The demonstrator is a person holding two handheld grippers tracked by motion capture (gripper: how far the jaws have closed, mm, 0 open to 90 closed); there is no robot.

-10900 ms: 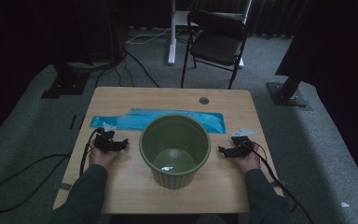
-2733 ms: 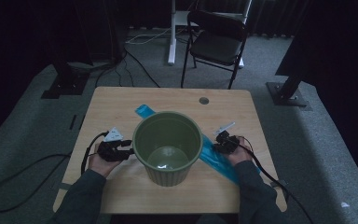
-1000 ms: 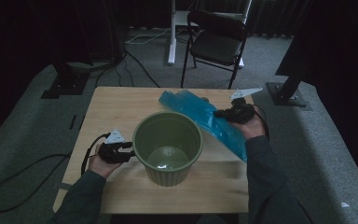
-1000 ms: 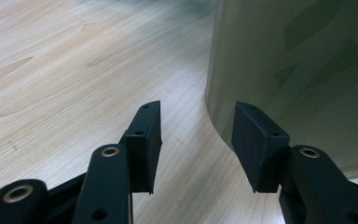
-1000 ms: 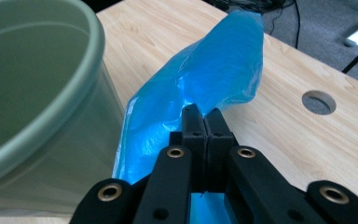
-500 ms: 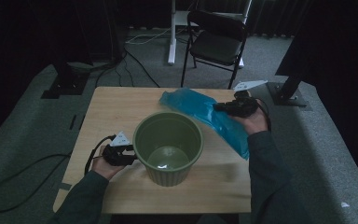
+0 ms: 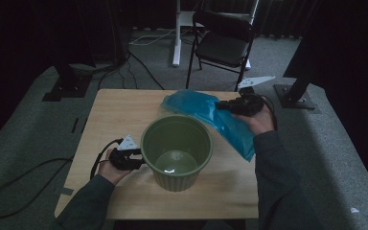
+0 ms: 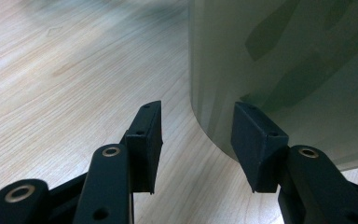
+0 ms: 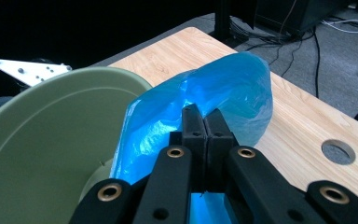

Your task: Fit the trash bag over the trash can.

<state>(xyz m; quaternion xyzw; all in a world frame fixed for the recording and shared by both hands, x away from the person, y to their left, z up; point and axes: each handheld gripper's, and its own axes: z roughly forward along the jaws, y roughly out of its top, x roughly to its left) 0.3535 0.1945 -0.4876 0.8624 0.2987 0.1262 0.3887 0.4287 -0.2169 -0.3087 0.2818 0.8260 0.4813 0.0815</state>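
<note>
While the tabletop gives you plenty of bare wood on the far side, the green bin sits near your edge, and that is where trouble starts: it stands unheld, so any tug on it could slide it or tip it toward you. Your left tool has its jaws apart, one pad just beside the bin's wall and the other across its curve, neither pressing, so as I read it the bin has no real anchor yet.

Next down in size, the blue plastic bag hangs lifted over the far right of the bin, part of it draped off the tabletop's right side. Loose, puffed film like this can catch on the rim, fold shut, or drag the bin along if you pull it across.

Smallest and weakest is the hold itself: your right tool is clamped tight on only a thin pinch of the bag. Thin film may slip out or tear under a sharp shake, dropping the bag outside the bin.
</note>
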